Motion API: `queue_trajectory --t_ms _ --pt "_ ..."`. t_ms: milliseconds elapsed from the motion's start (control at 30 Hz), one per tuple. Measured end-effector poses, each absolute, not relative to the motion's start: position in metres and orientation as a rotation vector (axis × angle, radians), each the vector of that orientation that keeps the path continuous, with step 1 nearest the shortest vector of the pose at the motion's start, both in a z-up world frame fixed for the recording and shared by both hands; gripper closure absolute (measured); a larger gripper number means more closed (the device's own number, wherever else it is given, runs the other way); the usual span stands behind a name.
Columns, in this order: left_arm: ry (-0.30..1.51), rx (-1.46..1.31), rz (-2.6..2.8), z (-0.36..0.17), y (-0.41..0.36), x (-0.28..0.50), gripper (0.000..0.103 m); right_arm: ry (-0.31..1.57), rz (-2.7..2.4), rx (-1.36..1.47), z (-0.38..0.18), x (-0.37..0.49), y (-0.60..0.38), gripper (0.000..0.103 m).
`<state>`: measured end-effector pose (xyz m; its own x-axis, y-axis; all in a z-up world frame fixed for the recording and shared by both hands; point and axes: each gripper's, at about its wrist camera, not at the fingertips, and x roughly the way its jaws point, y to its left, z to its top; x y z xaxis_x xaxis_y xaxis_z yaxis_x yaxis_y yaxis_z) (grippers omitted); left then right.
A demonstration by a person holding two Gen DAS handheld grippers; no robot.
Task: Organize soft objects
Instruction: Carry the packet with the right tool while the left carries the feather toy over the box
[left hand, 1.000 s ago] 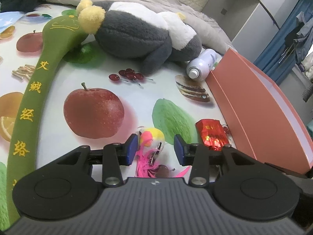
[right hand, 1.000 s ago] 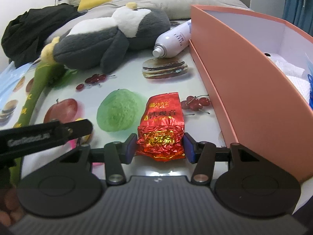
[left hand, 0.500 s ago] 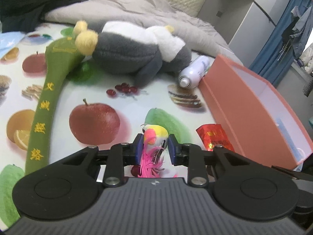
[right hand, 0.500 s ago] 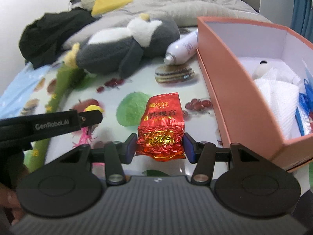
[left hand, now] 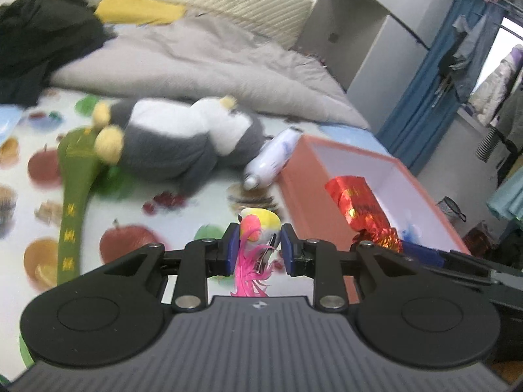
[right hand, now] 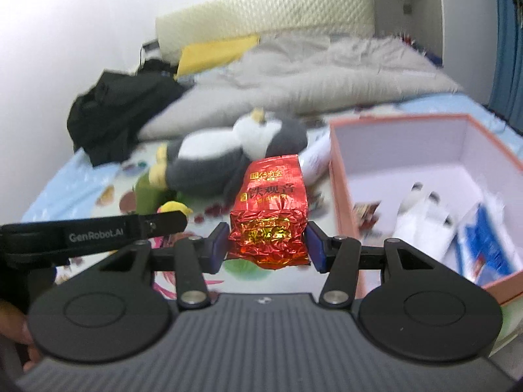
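Lifted: crinkled red foil packet [right hand: 268, 219]

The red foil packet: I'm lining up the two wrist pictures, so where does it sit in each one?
Left wrist: red foil packet at right of centre, in front of the orange box, held by the right gripper.
Right wrist: centre, clamped between the gripper's pads.
Shared landmark: the grey and white plush penguin lying behind it.
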<state>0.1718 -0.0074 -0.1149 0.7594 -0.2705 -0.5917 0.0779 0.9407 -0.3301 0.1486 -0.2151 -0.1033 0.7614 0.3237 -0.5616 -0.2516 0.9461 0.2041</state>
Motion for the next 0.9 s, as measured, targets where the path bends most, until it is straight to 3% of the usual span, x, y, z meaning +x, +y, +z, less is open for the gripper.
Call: queue_trajectory --t_ms 400,667,900 --pt "0.625 -0.265 -0.301 -0.044 -0.061 0.192 0.071 0.477 0.262 0.106 -0.034 0.151 -0.267 0.049" --pt "0.641 -0.242 -0.381 -0.029 -0.107 0.214 0.071 0.434 0.187 0.094 -0.007 0.156 -0.309 0.050" --pt "0.681 -0.195 -0.437 -0.035 -0.153 0.240 0.071 0.478 0.121 0.113 -0.016 0.170 -0.351 0.049"
